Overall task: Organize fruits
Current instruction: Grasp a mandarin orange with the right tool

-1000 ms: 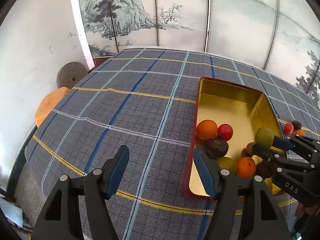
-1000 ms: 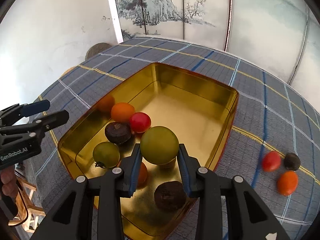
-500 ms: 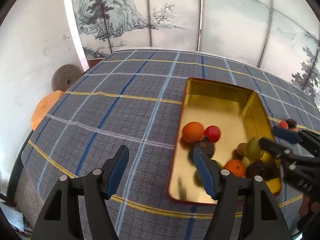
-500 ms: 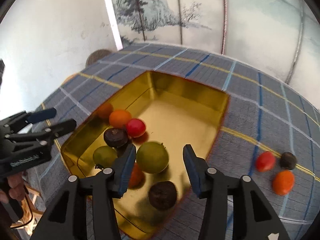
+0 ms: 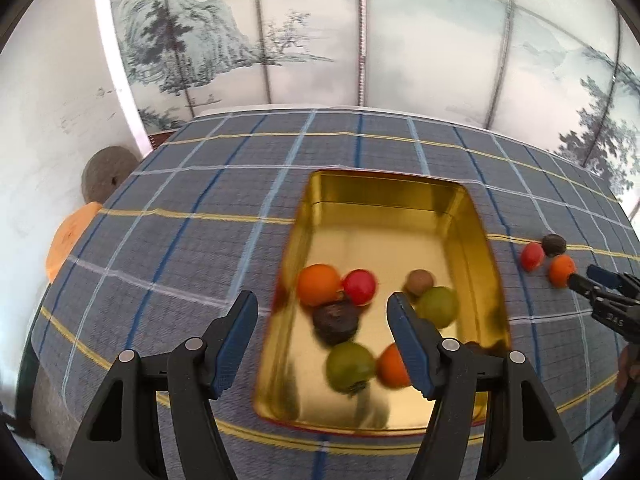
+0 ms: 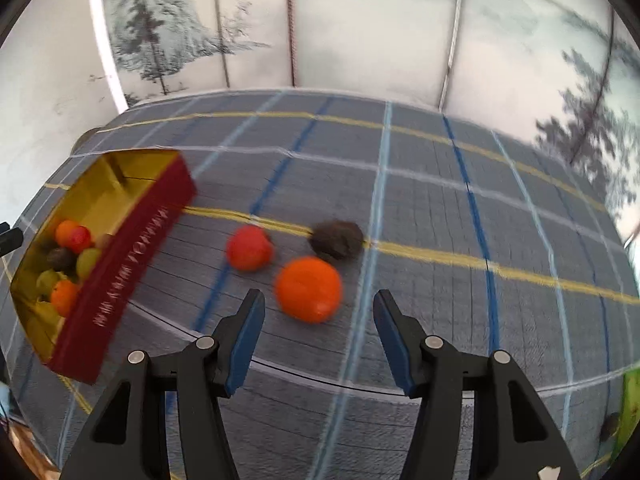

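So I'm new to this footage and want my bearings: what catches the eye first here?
The gold tin on the plaid tablecloth, with bright fruit heaped at its near end. Then three loose fruits to its right: an orange fruit, a red fruit and a dark fruit, just ahead of the empty, opening right gripper.

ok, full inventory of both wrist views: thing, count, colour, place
tin: 1, gold inside, red outside, on the cloth
fruits in tin: about 7 showing; 2 orange, 1 red, 2 green, 1 dark brown, 1 tan
loose fruits: 3, orange, red, dark brown, on the cloth right of the tin
tablecloth: 1, grey-blue plaid
folding screen: painted landscape, behind the table
left hand-held gripper: black, blue pads, open, empty, near the tin
right hand-held gripper: opening, empty, by the loose orange
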